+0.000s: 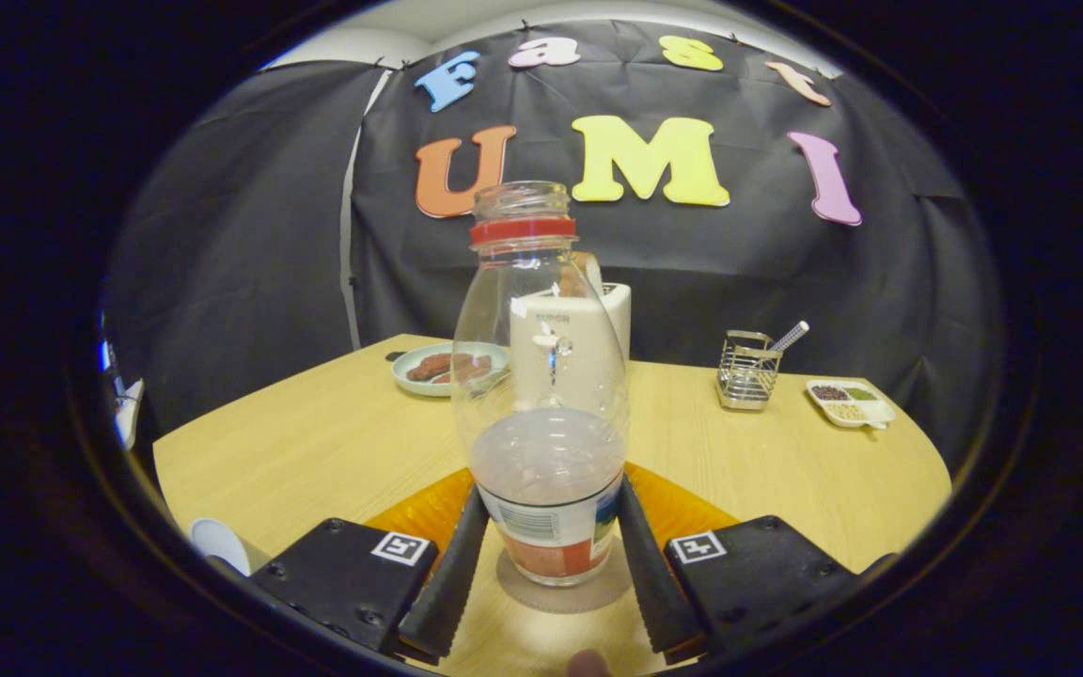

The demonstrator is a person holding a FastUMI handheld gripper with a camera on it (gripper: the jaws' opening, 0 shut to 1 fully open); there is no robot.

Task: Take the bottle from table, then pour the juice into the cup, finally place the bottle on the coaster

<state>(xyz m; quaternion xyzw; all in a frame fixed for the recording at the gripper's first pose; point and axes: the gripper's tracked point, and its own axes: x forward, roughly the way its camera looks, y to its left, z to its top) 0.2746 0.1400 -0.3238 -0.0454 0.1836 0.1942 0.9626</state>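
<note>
Two fingers of the hand-held gripper are flanking the bottle, each pressing against its labelled lower part, so the jaws are pinching it. Bottle is standing upright, clear plastic, uncapped, red ring at the neck, a little pale liquid sitting low inside. Its base is resting on a round grey coaster lying on the bench between the fingers. An orange mat is showing just behind the fingers on both sides. A white cup is sitting near the bench edge, left of the gripper body. Bench is light wood with a rounded outline. Further back: a plate with reddish-brown food, a cream appliance seen partly through the bottle, a wire holder with a utensil handle sticking out, and a small white divided dish holding seeds or grains. Black cloth is hanging as the booth wall behind the bench, with a paler ceiling showing above it.
</note>
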